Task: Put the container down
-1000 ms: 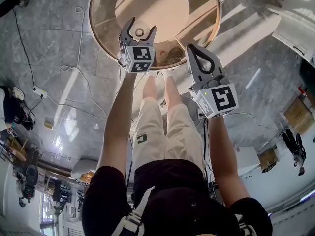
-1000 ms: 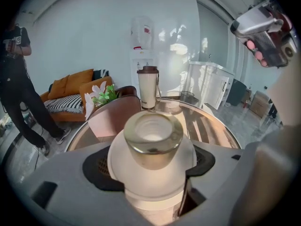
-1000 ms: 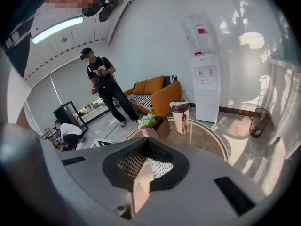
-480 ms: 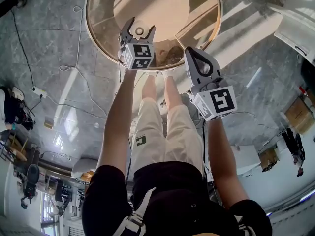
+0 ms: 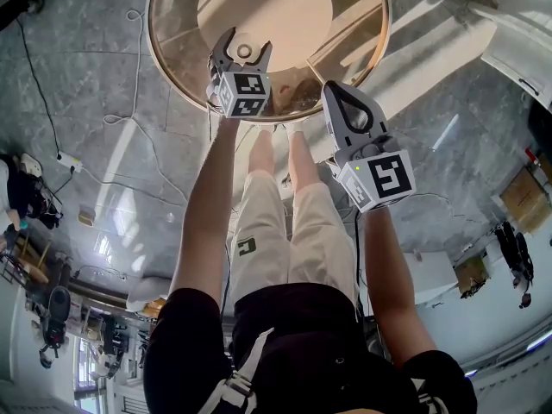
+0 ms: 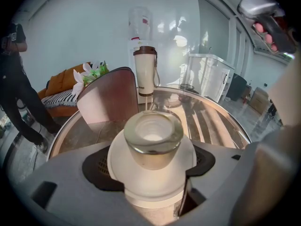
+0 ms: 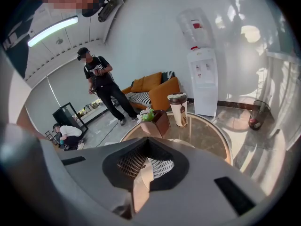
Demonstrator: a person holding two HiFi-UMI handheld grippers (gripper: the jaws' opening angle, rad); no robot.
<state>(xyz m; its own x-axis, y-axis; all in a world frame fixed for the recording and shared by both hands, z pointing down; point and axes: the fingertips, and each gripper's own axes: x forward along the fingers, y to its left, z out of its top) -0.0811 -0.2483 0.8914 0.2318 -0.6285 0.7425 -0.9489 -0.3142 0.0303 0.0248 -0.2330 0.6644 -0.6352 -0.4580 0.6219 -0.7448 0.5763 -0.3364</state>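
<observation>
A small white container [image 6: 151, 160] with a clear glass cap [image 6: 153, 138] sits upright between the jaws of my left gripper [image 6: 153, 173], which is shut on it. In the head view the left gripper [image 5: 245, 52] holds the container [image 5: 246, 56] over the near part of the round glass table [image 5: 177, 33]. My right gripper [image 5: 347, 100] hangs at the table's near right edge, lower than the left, its jaws closed together with nothing in them. Its own view shows the right gripper [image 7: 146, 166] facing the table [image 7: 207, 142] from a distance.
On the table stand a brown planter box with white flowers [image 6: 106, 100] and a tall tumbler [image 6: 145, 72]. Beyond are a water dispenser [image 7: 202, 79], an orange sofa [image 7: 155, 91], a bin [image 7: 256, 114], a standing person [image 7: 101, 86] and a crouching person [image 7: 68, 133]. Cables [image 5: 129, 123] lie on the floor.
My left gripper has moved slightly farther out over the table with the container still in it. The right gripper has barely shifted.
</observation>
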